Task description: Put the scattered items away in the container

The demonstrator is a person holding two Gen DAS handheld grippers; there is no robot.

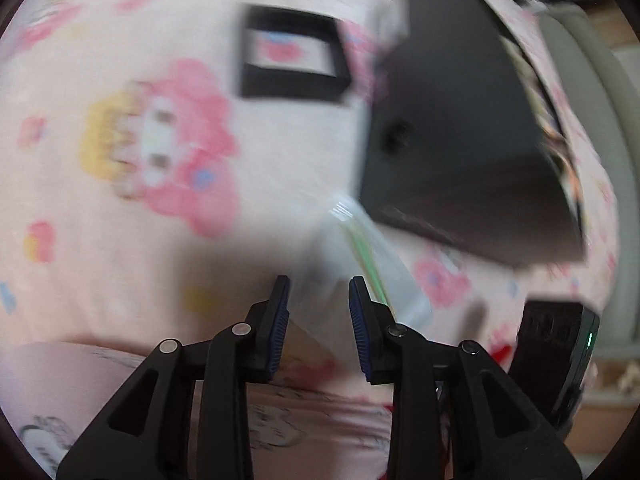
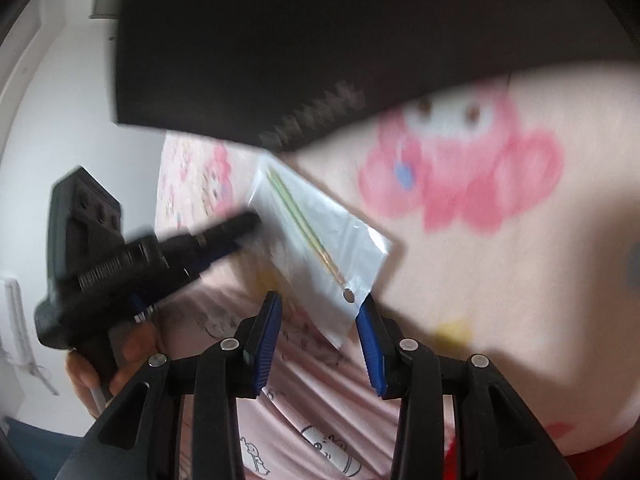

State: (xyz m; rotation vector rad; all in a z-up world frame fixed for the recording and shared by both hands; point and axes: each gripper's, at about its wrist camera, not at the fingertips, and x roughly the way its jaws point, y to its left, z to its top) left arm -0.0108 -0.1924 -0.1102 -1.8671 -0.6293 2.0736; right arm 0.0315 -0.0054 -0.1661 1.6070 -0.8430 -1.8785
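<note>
A clear plastic bag (image 1: 360,264) with a thin green-yellow stick inside lies on the pink cartoon bedsheet (image 1: 120,200). My left gripper (image 1: 319,292) is open, its fingers on either side of the bag's near end. The bag also shows in the right wrist view (image 2: 320,236), just ahead of my open right gripper (image 2: 320,312). The left gripper (image 2: 224,236) shows there too, reaching the bag's far edge. A large black box (image 1: 460,140) lies right of the bag; it fills the top of the right wrist view (image 2: 280,40). The frames are blurred.
A small black square frame (image 1: 294,60) lies on the sheet beyond the bag. The right hand-held gripper body (image 1: 560,352) sits at the right edge. A white wall (image 2: 60,100) is at the left, beyond the bed.
</note>
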